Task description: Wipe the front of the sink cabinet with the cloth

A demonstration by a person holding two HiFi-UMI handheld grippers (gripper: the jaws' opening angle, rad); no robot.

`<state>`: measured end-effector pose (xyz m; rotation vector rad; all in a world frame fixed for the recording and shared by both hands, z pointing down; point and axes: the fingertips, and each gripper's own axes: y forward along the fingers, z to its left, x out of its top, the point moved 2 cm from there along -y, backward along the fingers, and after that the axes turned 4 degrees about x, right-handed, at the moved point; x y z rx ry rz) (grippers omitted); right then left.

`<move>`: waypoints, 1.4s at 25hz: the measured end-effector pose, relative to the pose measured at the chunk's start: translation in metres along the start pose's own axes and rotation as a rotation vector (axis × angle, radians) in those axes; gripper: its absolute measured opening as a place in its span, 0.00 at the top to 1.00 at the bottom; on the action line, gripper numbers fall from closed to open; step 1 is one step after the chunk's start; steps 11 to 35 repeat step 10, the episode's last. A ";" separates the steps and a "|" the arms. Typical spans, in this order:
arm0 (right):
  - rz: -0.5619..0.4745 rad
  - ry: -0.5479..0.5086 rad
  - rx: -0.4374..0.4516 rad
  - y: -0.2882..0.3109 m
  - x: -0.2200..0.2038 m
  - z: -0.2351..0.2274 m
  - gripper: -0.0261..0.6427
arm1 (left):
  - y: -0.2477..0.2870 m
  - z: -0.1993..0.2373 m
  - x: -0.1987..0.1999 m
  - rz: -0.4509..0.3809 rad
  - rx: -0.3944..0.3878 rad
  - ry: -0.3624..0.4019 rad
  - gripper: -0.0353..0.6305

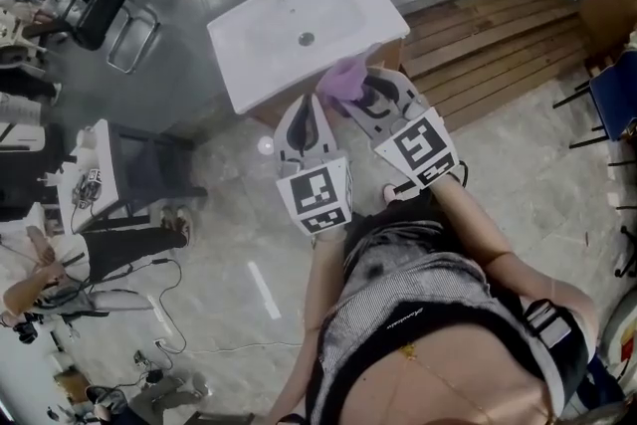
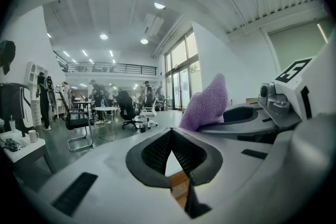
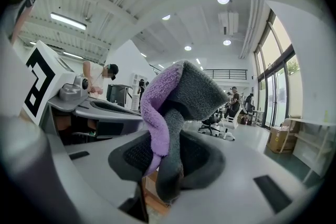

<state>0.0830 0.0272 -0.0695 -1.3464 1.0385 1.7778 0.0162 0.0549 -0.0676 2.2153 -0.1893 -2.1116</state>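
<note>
The right gripper [image 1: 366,93] was clamped on a fold of the purple-and-grey cloth [image 1: 343,75], held at the front edge of the sink [image 1: 261,45]. Beside it, the left gripper [image 1: 304,119] had its jaws pressed together on nothing. The cabinet front [image 1: 261,116] below the sink was mostly hidden and probably not yet wiped. With only a fold pinched, hard rubbing could drag the cloth free.

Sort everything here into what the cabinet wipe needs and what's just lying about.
Job: fluffy purple-and-grey cloth, clamped in the right gripper jaws; white rectangular sink on its wooden cabinet.
Lying about: black office chair; slatted wooden platform; left gripper, jaws together, empty.
</note>
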 end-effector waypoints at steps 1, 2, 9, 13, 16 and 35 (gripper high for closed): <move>-0.001 0.001 0.000 0.000 0.000 0.000 0.70 | 0.000 0.000 0.000 -0.001 0.000 0.001 0.94; -0.002 0.001 0.001 0.000 0.000 0.000 0.70 | 0.000 -0.001 -0.001 -0.001 0.000 0.001 0.94; -0.006 0.001 0.000 -0.002 0.002 -0.003 0.70 | -0.001 -0.006 0.004 -0.022 -0.001 0.011 0.94; -0.006 0.002 -0.001 -0.003 0.003 -0.003 0.70 | 0.000 -0.006 0.005 -0.027 -0.001 0.012 0.94; -0.006 0.002 -0.001 -0.003 0.003 -0.003 0.70 | 0.000 -0.006 0.005 -0.027 -0.001 0.012 0.94; -0.006 0.002 -0.001 -0.003 0.003 -0.003 0.70 | 0.000 -0.006 0.005 -0.027 -0.001 0.012 0.94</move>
